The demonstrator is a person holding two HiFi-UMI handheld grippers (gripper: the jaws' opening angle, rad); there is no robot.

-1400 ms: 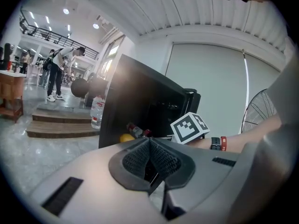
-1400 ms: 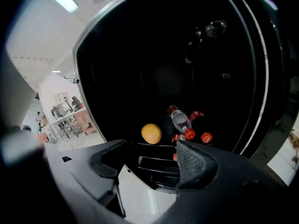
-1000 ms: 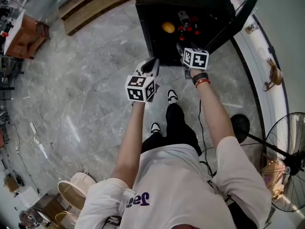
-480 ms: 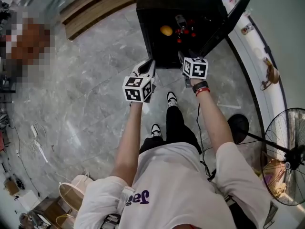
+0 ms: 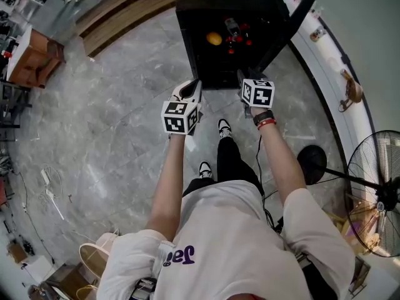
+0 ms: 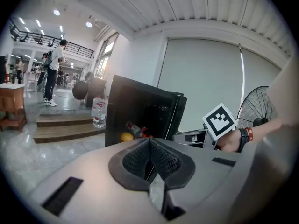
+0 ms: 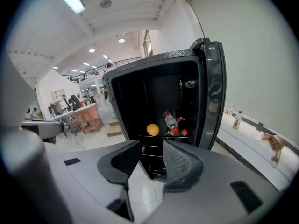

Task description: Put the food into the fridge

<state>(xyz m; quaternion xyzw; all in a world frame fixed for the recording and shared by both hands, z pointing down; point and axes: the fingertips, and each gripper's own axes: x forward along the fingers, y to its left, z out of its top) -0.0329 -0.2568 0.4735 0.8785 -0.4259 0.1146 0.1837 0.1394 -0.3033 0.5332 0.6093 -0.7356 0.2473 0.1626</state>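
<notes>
The black fridge (image 5: pixel 225 5) stands open on the floor, its door (image 5: pixel 292 24) swung to the right. On its shelf lie an orange (image 5: pixel 214 39), a plastic bottle (image 5: pixel 232 27) and small red items (image 5: pixel 240 41); the right gripper view shows the orange (image 7: pixel 152 129) and bottle (image 7: pixel 169 120) too. My right gripper (image 5: pixel 245 77) hovers just in front of the fridge's lower edge. Its jaws have just been closing, a gap still shows, and nothing is between them (image 7: pixel 150 160). My left gripper (image 5: pixel 195 87) hangs left of it, shut and empty (image 6: pixel 149 148).
A standing fan (image 5: pixel 375 192) is at the right. A white ledge (image 5: pixel 325 55) with small items runs along the wall. Wooden steps (image 5: pixel 125 5) carry a water bottle (image 6: pixel 98 114). A wooden table (image 5: pixel 34 45) stands far left. The person's shoes (image 5: pixel 225 127) are below the grippers.
My right gripper has drawn back out of the fridge's opening toward the person. The left gripper has shifted only slightly.
</notes>
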